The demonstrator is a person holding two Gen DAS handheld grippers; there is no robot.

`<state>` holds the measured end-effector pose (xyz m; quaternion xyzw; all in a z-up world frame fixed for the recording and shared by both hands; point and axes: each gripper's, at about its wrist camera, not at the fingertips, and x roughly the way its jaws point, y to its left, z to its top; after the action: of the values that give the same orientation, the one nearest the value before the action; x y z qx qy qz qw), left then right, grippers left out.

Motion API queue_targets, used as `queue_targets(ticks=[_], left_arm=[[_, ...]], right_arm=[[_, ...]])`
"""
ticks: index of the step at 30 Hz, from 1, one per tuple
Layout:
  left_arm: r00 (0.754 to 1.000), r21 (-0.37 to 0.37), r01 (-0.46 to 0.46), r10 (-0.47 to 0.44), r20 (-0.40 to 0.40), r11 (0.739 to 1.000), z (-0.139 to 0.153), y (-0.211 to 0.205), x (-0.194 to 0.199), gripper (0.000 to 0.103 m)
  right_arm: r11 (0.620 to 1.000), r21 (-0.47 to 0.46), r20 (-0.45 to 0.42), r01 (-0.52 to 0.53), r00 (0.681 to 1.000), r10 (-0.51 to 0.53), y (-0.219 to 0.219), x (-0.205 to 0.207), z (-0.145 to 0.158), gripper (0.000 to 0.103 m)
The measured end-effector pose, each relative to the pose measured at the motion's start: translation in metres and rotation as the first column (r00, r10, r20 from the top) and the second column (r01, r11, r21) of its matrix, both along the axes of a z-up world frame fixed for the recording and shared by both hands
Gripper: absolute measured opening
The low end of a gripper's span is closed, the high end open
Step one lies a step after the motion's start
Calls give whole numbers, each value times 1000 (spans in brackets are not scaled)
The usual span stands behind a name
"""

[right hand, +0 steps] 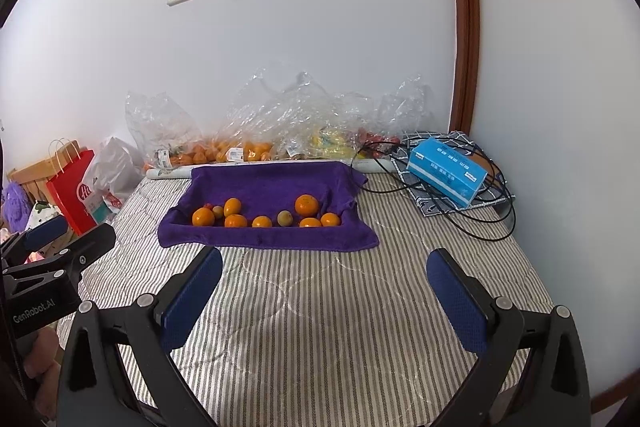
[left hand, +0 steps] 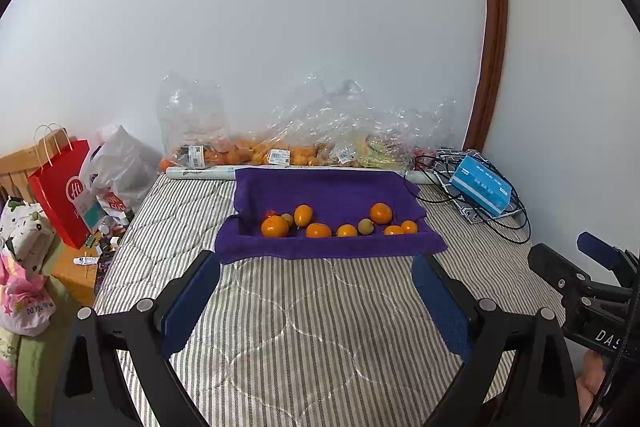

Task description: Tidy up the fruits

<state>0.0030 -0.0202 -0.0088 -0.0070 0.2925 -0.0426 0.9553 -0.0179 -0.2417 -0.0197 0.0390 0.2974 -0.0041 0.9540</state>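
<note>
Sitting on the striped bed (left hand: 304,327), a purple towel (left hand: 328,195) makes a little nest near the wall, and in it lie many orange fruits (left hand: 275,226) and two small green fruits (left hand: 365,226). The left gripper (left hand: 316,303) and the right gripper (right hand: 324,301) both hang over the bed just in front of the towel, with their blue fingers (right hand: 192,297) spread wide and nothing between them. Clear plastic bags (right hand: 256,123) with more fruit lie behind the towel by the wall, and a blue box (right hand: 446,171) rests on black cables (right hand: 492,223) to the right.
</note>
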Motion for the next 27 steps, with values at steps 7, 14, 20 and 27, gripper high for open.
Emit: queue_targets(ticks=[7, 14, 20, 27], left_arm=[[1000, 0, 0, 0, 3, 1000, 0, 0, 0, 97], [1000, -1, -1, 1, 3, 1000, 0, 1, -1, 97], [1000, -1, -3, 3, 4, 1000, 2, 0, -1, 97], [1000, -1, -3, 3, 5, 1000, 2, 1, -1, 97]], right_arm=[[1000, 0, 0, 1, 1000, -1, 0, 0, 0, 101], [1000, -1, 1, 0, 1000, 0, 0, 0, 0, 101], [1000, -2, 0, -1, 1000, 1, 0, -1, 1, 101], [1000, 0, 1, -2, 1000, 2, 0, -2, 1, 101]])
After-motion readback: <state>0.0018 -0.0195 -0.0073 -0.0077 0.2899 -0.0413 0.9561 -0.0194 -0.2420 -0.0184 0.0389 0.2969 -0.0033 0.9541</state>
